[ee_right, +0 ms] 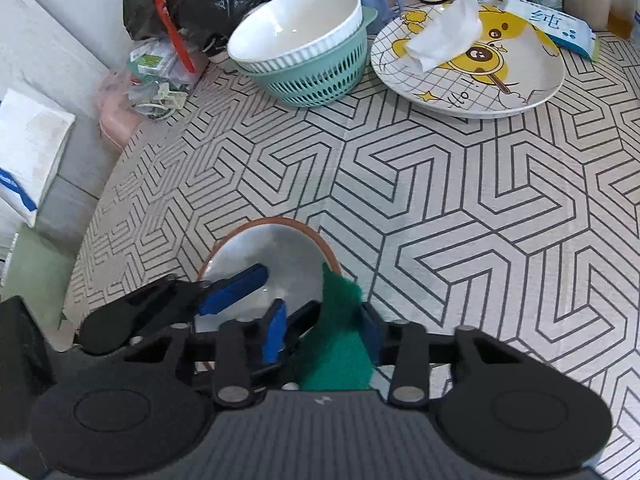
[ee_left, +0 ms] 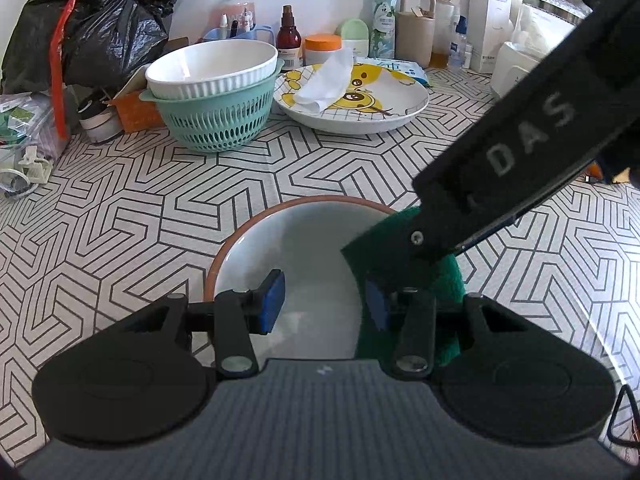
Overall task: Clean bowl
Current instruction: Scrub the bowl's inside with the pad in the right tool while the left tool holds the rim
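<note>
Sitting between left tongs (ee_left: 326, 304): bowl (ee_left: 304, 240)

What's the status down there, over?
Left claw open over bowl. Green scouring pad between right claw fingers at bowl rim, grip unclear. Nothing blocking.

Geometric-patterned table (ee_right: 440, 208), brown-rimmed bowl (ee_right: 276, 248), teal basket (ee_right: 320, 80), cartoon plate (ee_right: 532, 92), bottles (ee_left: 289, 36)

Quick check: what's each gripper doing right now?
Left gripper: open, jaws straddling the bowl rim, not clamped.
Right gripper: open around the green scouring pad.
</note>
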`<state>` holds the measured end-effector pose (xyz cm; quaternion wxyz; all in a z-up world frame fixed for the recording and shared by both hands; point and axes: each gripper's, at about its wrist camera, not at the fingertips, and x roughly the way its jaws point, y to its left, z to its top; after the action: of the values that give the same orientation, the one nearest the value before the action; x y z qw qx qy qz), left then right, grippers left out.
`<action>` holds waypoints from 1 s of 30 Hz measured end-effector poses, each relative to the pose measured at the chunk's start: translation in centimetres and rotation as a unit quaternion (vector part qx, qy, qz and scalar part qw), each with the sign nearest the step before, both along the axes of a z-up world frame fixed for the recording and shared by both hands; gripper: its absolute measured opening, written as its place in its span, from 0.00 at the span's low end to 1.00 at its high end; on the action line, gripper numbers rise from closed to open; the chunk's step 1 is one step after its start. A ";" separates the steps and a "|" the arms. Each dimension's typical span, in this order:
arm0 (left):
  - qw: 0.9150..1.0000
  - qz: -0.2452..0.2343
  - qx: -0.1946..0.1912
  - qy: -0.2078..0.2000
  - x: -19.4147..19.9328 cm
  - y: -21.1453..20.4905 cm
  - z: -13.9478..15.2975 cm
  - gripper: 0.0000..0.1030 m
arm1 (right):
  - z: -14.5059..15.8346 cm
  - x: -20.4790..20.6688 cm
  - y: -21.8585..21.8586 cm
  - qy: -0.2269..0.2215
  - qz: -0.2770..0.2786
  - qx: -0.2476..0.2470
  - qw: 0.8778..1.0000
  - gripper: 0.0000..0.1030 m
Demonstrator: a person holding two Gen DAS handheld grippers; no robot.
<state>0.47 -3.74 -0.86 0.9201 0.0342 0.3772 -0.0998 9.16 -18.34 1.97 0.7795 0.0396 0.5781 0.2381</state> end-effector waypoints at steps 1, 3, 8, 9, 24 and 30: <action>1.000 0.001 -0.006 -0.003 -0.3 0.5 0.4 0.43 | -0.1 0.0 0.0 -0.001 0.002 0.000 1.000 0.23; 1.000 0.002 -0.019 -0.010 -0.9 1.7 1.1 0.44 | -0.3 0.0 0.0 -0.005 0.006 0.000 1.000 0.23; 0.996 0.001 -0.095 0.006 -2.0 4.8 2.8 0.44 | -0.1 -0.3 0.4 -0.023 0.018 -0.012 1.000 0.23; 0.995 0.010 -0.097 0.010 -1.9 5.2 3.0 0.45 | -0.1 -0.4 0.4 -0.025 0.019 -0.013 0.999 0.23; 0.988 0.055 -0.137 0.054 0.8 6.9 -0.1 0.16 | -0.2 -0.9 -0.2 -0.053 0.024 0.002 0.998 0.23; 0.992 0.048 -0.117 0.004 0.4 6.7 -1.1 0.11 | -0.3 -1.1 -0.8 -0.064 0.023 0.015 0.998 0.23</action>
<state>0.89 2.98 -2.01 0.9200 -0.0925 0.3677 -0.0991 8.02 -19.12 1.64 0.8084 0.0222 0.5242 0.2668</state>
